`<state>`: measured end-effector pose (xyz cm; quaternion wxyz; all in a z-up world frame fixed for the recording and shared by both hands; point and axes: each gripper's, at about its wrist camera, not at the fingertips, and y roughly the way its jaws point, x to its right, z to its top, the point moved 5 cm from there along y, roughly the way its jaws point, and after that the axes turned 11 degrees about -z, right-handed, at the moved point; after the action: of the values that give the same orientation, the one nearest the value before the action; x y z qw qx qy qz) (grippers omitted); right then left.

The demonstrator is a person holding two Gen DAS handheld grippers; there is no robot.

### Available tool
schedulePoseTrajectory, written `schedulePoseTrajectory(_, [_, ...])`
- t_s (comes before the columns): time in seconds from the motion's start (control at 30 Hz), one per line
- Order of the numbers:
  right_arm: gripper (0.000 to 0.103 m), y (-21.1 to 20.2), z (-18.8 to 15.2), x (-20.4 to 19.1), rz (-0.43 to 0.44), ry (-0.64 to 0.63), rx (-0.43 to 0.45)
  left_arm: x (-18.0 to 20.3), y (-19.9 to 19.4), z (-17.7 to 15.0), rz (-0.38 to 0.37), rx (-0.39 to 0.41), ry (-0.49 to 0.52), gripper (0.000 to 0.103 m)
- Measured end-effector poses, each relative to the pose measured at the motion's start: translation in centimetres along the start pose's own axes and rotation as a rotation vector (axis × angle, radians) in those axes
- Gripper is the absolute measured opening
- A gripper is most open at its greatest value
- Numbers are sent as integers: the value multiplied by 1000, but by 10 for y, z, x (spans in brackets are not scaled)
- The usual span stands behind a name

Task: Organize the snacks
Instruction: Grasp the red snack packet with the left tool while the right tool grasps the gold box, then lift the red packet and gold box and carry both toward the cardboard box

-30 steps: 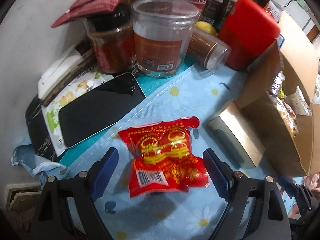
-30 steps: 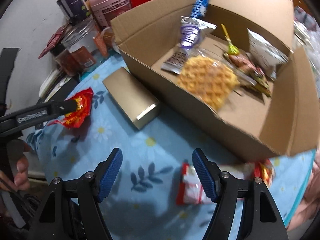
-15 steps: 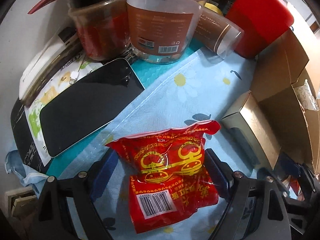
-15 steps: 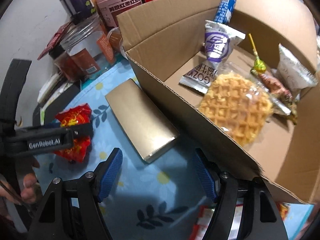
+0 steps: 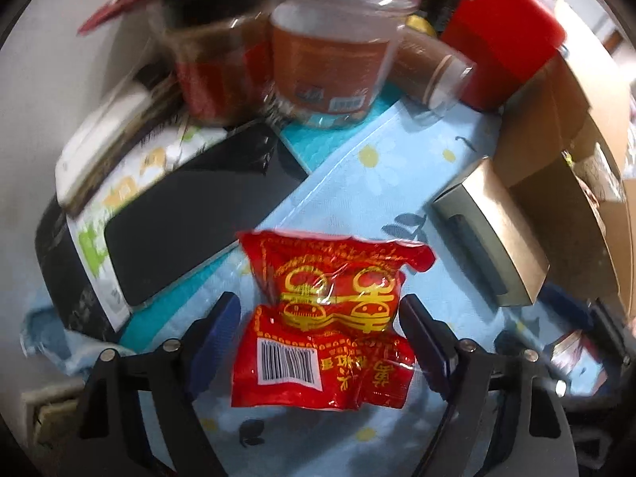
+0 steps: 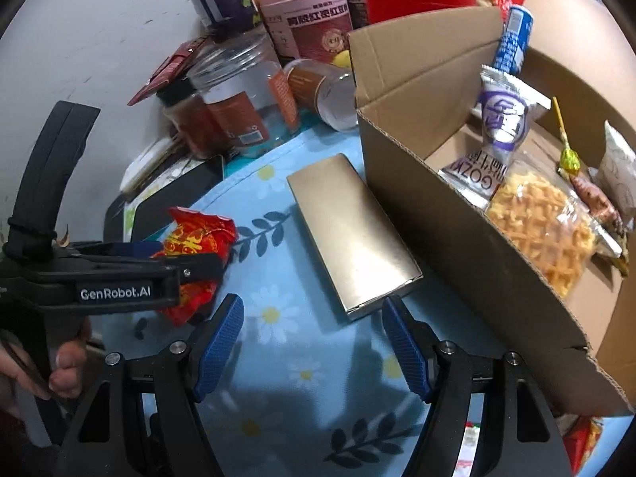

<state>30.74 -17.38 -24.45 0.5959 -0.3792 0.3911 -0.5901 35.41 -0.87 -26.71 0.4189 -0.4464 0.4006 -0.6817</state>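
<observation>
— Our left claw [image 5: 320, 318] stood spread around the red packet [image 5: 330, 318] on the flowered cloth [image 5: 357, 183]; our right claw [image 6: 312, 330] gaped at nothing.

— We feared the glossy, crinkly film would slip or snag while going into the stiff cardboard box [image 6: 469, 246], past the smooth gold carton [image 6: 349, 234].

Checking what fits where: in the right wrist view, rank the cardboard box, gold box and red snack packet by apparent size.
1. cardboard box
2. gold box
3. red snack packet, partly hidden by the left hand-held gripper, so its full size is unsure.
</observation>
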Motion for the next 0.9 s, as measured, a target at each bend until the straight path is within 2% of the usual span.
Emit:
schedulePoseTrajectory(0.13, [73,7,6,17,-76,59,20,10,4,7,13,17,69,83])
schedulePoseTrajectory(0.2, [73,11,8,23,-68,92,22,13,8,9,-3,10,72,82])
schedulePoseTrajectory(0.23, [73,15,8,22,-49,109,23,15,11,10,-5,7,74,79])
schedulePoseTrajectory(0.27, [73,19,9,20,-44,105,21,14,13,10,8,1,79,75])
schedulePoseTrajectory(0.37, [72,28,12,11,-40,76,26,19,12,10,1,10,93,75])
schedulePoseTrajectory(0.4, [67,28,13,10,-33,76,33,19,11,10,-3,14,100,74])
schedulePoseTrajectory(0.43, [56,27,14,8,-30,72,42,20,11,9,-5,18,106,74])
schedulePoseTrajectory(0.47, [51,27,13,8,-38,68,43,19,10,7,-6,22,110,74])
schedulePoseTrajectory(0.53, [47,27,12,5,-48,57,43,21,9,8,-5,31,114,73])
schedulePoseTrajectory(0.7, [45,26,9,0,-70,25,50,22,0,-2,8,31,125,72])
schedulePoseTrajectory(0.9, [45,13,-12,8,-81,21,21,31,3,-9,-4,3,136,70])
